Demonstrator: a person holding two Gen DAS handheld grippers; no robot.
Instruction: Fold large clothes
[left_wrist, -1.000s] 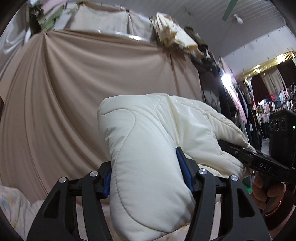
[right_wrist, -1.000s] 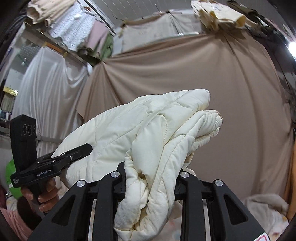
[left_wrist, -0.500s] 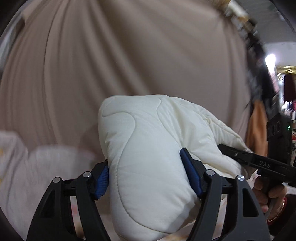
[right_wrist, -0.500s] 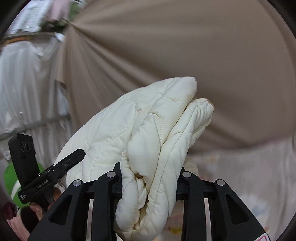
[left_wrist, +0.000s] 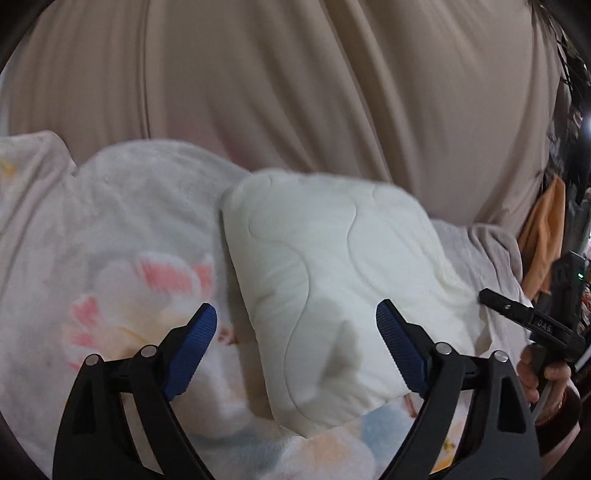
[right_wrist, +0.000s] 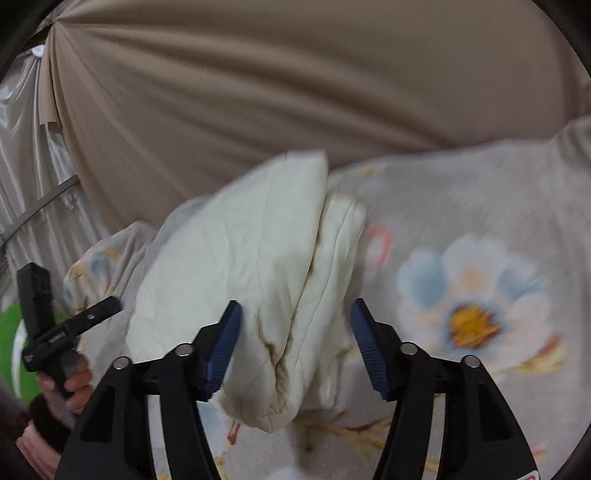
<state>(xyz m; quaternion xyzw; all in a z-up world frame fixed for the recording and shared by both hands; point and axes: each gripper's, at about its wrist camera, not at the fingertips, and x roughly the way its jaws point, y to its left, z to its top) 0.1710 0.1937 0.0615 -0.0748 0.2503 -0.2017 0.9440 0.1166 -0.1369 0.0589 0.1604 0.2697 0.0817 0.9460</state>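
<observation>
A folded cream quilted garment (left_wrist: 332, 280) lies on a floral blanket (left_wrist: 110, 258). My left gripper (left_wrist: 295, 321) straddles its near end; the jaws are opening and stand wide, and neither blue pad presses on the cloth. In the right wrist view the same garment (right_wrist: 251, 266) shows its folded layers edge-on between the jaws of my right gripper (right_wrist: 295, 332). These jaws are opening too: the left pad (right_wrist: 223, 343) lies against the fabric and the right pad (right_wrist: 367, 347) stands off it.
A beige curtain (left_wrist: 295, 92) hangs behind the blanket-covered surface (right_wrist: 480, 295). A person's hand (left_wrist: 535, 373) holds the other handle at the right, and a hand (right_wrist: 70, 380) shows at the left. Orange cloth (left_wrist: 543, 240) and a green object (right_wrist: 9, 332) sit at the edges.
Both grippers came down with the folded garment from in front of the curtain onto the floral blanket. Both pairs of jaws widened and let go of the cloth.
</observation>
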